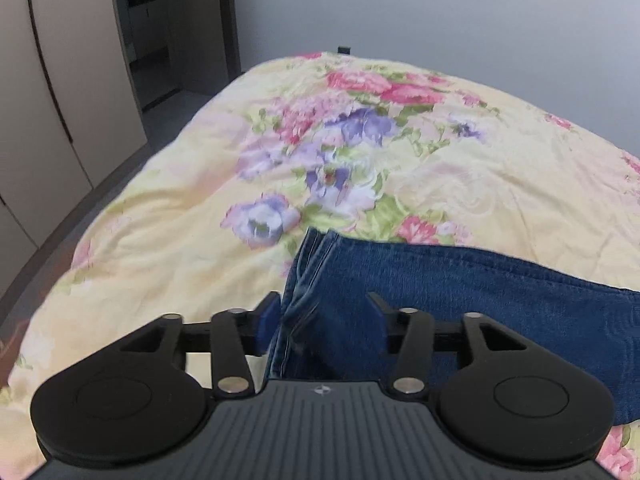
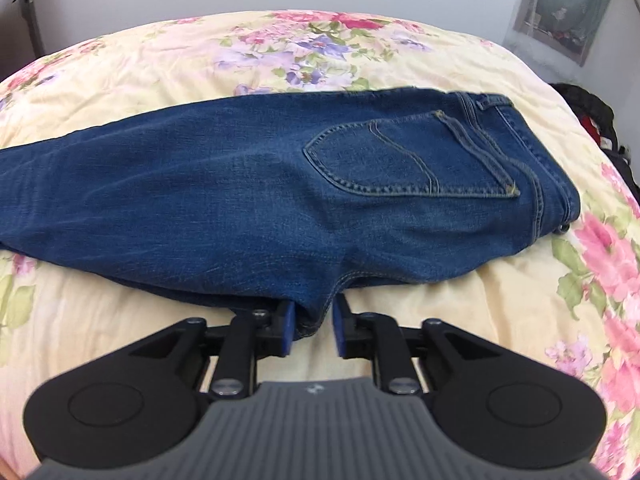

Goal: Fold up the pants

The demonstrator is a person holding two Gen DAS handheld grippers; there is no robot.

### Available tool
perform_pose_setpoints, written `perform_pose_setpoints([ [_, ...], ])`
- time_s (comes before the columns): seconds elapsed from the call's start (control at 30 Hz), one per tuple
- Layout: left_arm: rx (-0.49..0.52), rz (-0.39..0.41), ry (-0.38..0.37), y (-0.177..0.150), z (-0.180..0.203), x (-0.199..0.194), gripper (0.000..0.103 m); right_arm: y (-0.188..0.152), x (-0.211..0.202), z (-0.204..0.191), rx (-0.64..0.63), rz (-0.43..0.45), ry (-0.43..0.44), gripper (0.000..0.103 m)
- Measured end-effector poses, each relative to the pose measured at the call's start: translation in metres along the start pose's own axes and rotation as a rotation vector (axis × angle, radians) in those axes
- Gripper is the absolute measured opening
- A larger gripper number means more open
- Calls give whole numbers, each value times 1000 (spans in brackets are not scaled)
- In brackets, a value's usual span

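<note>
Blue jeans (image 2: 256, 200) lie folded lengthwise on a floral bedspread (image 2: 168, 68), waistband and back pocket to the right, legs running off to the left. My right gripper (image 2: 313, 326) is at the near crotch edge, jaws narrowly apart with the denim edge between them; it does not look clamped. In the left wrist view the leg hems (image 1: 316, 264) lie under my left gripper (image 1: 324, 312), whose jaws are wide open astride the hem end of the jeans (image 1: 460, 300).
The bedspread (image 1: 400, 160) covers the whole bed. White cupboards (image 1: 60, 80) and a dark doorway stand left of the bed. A dark bundle of clothing (image 2: 592, 120) lies at the bed's right edge, below a wall hanging.
</note>
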State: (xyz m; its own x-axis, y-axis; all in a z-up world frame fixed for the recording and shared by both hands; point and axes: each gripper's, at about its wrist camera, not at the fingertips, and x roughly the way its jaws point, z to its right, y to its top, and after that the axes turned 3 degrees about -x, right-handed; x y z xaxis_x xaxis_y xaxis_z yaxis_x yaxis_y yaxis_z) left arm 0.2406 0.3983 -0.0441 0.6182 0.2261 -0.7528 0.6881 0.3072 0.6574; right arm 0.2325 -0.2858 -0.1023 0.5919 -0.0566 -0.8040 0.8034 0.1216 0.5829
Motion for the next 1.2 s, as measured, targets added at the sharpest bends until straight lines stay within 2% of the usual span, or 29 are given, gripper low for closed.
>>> perform_pose_setpoints([
  [0.03, 15, 13, -22, 6, 2, -1, 71, 3, -6, -1, -19, 15, -10, 24],
  [0.1, 23, -6, -51, 16, 6, 4, 71, 7, -14, 0, -23, 48, -22, 24],
  [0.17, 38, -10, -62, 22, 10, 15, 71, 14, -18, 2, -3, 76, -37, 32],
  [0.4, 34, -89, -110, 34, 8, 74, 69, 50, 5, 8, 43, 145, -92, 35],
  [0.53, 11, -142, -120, 34, -4, 102, 68, 72, 31, 12, 61, 111, -91, 39],
  [0.63, -3, -158, -178, 34, -10, 110, 57, 85, 56, 9, 58, 79, -83, 39],
  [0.7, 27, -145, -221, 36, -9, 106, 39, 93, 71, 5, 44, 61, -78, 39],
  [0.73, 36, -147, -249, 37, -9, 104, 27, 97, 78, 1, 23, 54, -89, 39],
  [0.77, 39, -149, -276, 38, -9, 102, 25, 99, 83, -3, 2, 49, -103, 39],
  [0.83, 54, -158, -294, 40, -8, 102, 24, 104, 92, -8, -17, 42, -113, 39],
  [0.93, 45, -198, -270, 42, -12, 113, 25, 107, 98, -15, -28, 38, -113, 39],
  [1.07, 37, -268, -255, 39, -23, 131, 35, 105, 99, -26, -61, 35, -112, 39],
  [1.2, -22, -265, -300, 34, -32, 133, 36, 99, 99, -29, -88, 23, -120, 40],
])
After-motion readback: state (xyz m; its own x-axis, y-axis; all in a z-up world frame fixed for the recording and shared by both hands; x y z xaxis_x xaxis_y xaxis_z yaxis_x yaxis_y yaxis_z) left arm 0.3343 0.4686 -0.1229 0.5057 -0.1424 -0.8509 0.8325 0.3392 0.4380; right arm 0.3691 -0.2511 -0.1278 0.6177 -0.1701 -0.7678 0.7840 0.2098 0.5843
